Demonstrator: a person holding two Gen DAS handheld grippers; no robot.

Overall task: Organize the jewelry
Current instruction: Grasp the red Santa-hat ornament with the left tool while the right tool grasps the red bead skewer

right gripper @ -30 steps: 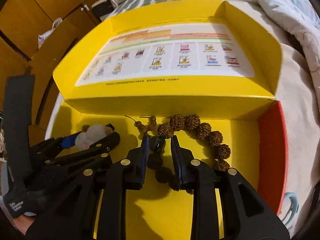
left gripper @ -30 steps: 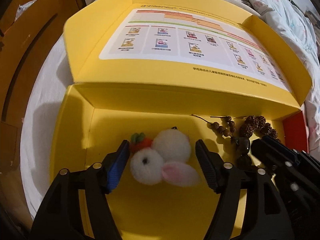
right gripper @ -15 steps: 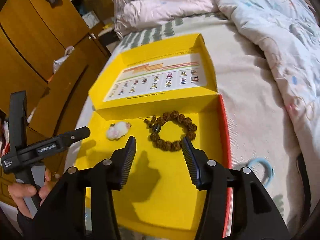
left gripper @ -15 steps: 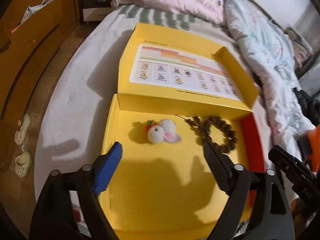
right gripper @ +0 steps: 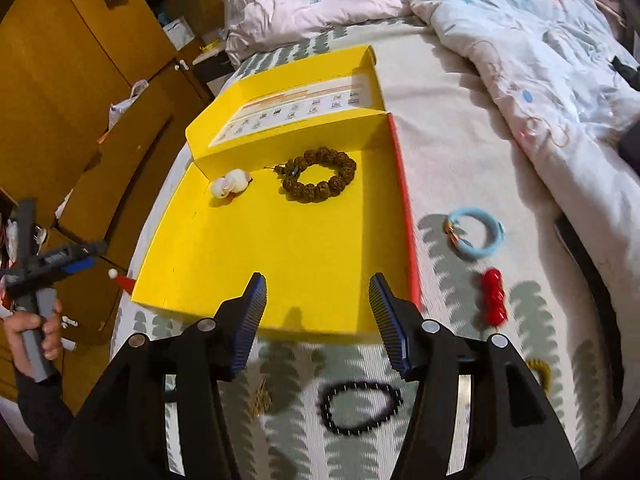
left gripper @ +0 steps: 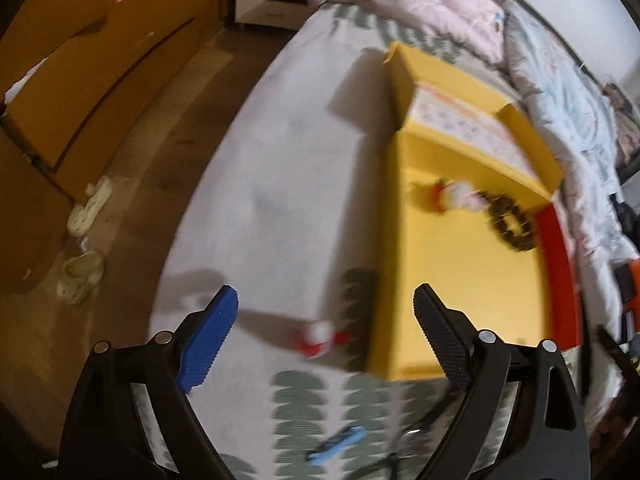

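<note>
An open yellow box (right gripper: pixel 280 248) lies on the bed, also in the left wrist view (left gripper: pixel 472 280). Inside it lie a white plush charm (right gripper: pixel 230 186) and a brown bead bracelet (right gripper: pixel 320 174). My right gripper (right gripper: pixel 318 294) is open and empty above the box's near edge. My left gripper (left gripper: pixel 324 312) is open and empty, left of the box, above a small red and white charm (left gripper: pixel 318 336). On the bedsheet lie a black bead bracelet (right gripper: pixel 360 408), a blue bangle (right gripper: pixel 476 232), red beads (right gripper: pixel 494 294) and a small gold piece (right gripper: pixel 260 400).
A crumpled duvet (right gripper: pixel 520 32) covers the bed's far right. Wooden wardrobes (right gripper: pixel 72 64) stand left, with slippers (left gripper: pixel 80 272) on the floor. A blue clip (left gripper: pixel 336 446) lies on the sheet near the left gripper. A yellow hair tie (right gripper: pixel 540 372) sits at the right.
Both grippers have pulled back out of the box, leaving the plush charm and brown bracelet inside. The left gripper has swung left, off the box's side; the right has risen and drawn back.
</note>
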